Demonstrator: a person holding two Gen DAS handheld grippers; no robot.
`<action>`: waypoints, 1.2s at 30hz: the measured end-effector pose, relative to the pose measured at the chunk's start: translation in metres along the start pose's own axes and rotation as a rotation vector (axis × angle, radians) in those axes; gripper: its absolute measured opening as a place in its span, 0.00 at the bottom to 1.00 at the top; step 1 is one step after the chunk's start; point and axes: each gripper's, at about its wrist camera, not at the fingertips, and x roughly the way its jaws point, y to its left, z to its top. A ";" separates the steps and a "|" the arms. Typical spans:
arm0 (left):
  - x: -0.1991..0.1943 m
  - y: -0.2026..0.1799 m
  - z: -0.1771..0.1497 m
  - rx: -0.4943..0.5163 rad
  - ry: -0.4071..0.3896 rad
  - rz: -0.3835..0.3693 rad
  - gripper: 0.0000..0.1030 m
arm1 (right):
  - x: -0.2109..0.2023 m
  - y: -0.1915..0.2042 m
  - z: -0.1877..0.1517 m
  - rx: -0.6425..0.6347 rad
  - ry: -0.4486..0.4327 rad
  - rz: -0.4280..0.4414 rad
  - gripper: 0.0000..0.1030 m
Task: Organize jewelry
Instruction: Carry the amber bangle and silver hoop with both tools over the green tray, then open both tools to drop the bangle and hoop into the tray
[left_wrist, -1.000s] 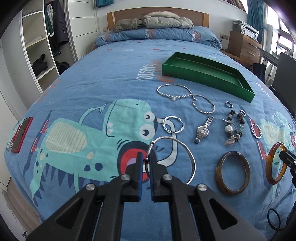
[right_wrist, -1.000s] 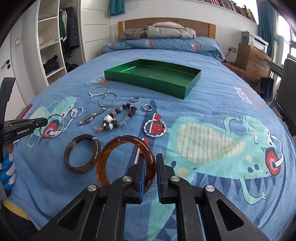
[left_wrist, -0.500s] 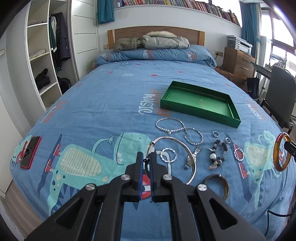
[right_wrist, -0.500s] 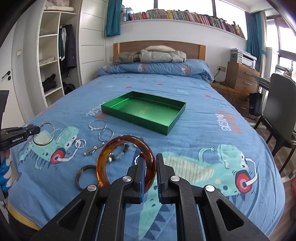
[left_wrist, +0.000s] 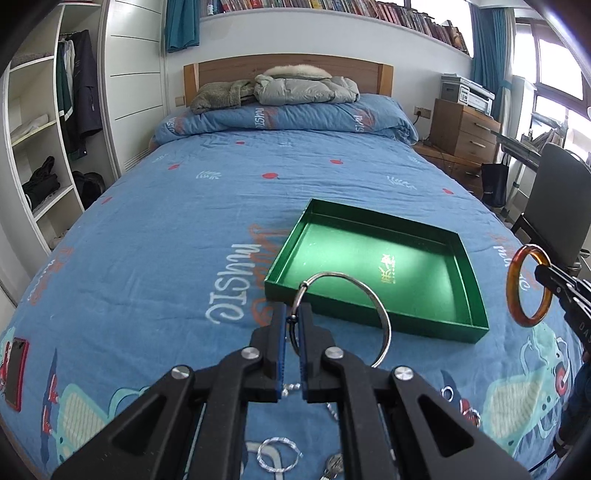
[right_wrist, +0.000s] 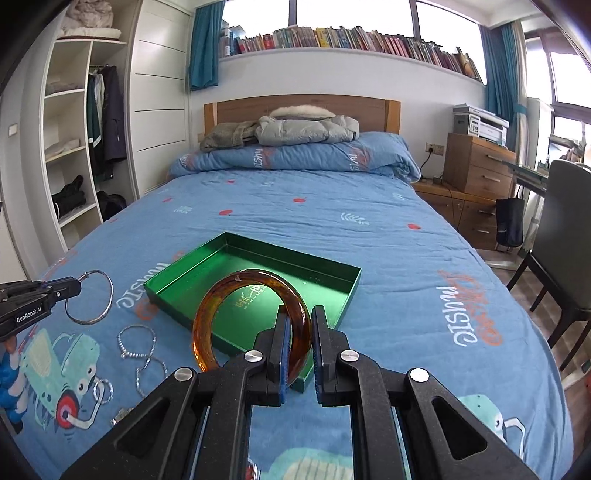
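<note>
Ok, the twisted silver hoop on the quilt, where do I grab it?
Pinch the hoop's near rim from straight above, one finger inside the loop, one outside: it lies flat on the soft quilt, so a sideways approach finds no edge.

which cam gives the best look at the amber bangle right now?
Right wrist. The translucent amber resin bangle fills the centre of that view, pinched in the right gripper in front of the green tray, with nearly its whole ring visible. The left wrist view shows it only small at the far right edge.
</note>
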 end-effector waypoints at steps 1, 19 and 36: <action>0.012 -0.005 0.005 0.002 0.005 -0.005 0.05 | 0.014 -0.001 0.004 0.006 0.008 0.003 0.10; 0.176 -0.029 0.023 -0.022 0.244 -0.012 0.05 | 0.185 0.001 -0.008 -0.005 0.302 0.030 0.10; 0.080 -0.009 0.039 -0.043 0.146 -0.076 0.19 | 0.087 -0.005 0.022 -0.014 0.214 0.050 0.35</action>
